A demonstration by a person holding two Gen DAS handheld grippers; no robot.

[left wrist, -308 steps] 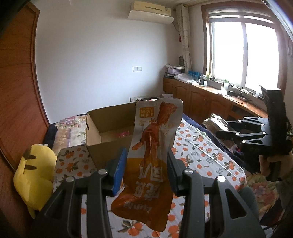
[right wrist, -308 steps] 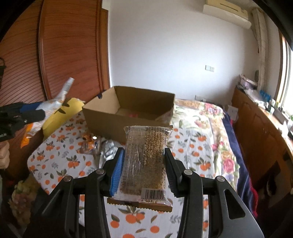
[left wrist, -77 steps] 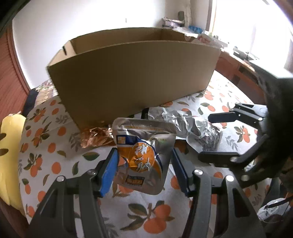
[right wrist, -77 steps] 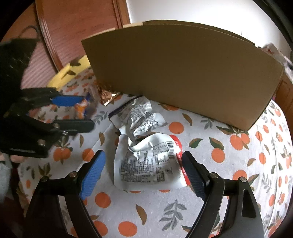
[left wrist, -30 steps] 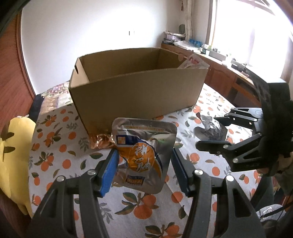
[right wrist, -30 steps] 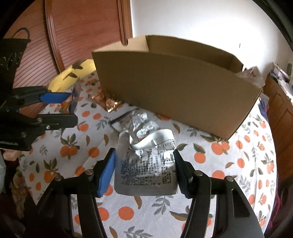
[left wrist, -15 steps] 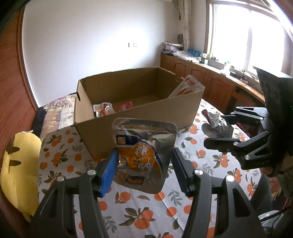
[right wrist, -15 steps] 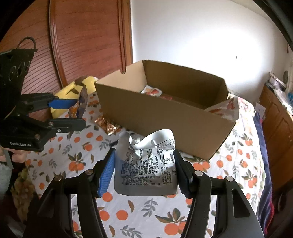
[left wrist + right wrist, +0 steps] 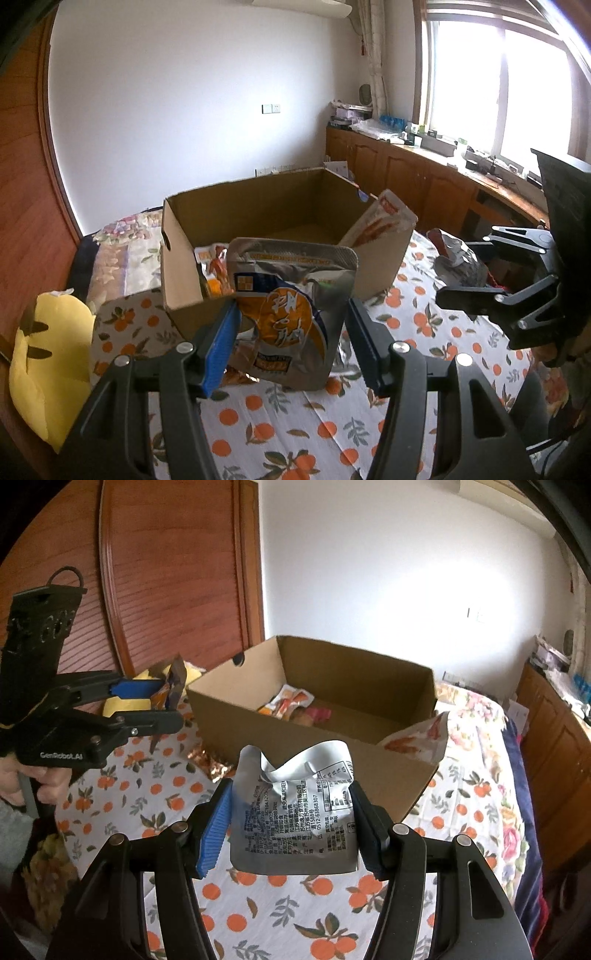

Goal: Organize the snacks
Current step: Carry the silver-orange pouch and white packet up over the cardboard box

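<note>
Daylight floods in from the window (image 9: 506,85), blown out white. Wall beside it is evenly bright. Soft shadows, sharp focus. Strong fisheye bending, dark vignette at corners.

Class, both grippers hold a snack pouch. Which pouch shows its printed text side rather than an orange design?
The silver pouch in the right gripper; the left gripper's orange-printed pouch shows artwork.

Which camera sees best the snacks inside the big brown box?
The right wrist view: it looks down into the brown cardboard box, showing orange and pink snack packets. The left wrist view shows only a few, half hidden behind the held silver-orange pouch.
</note>
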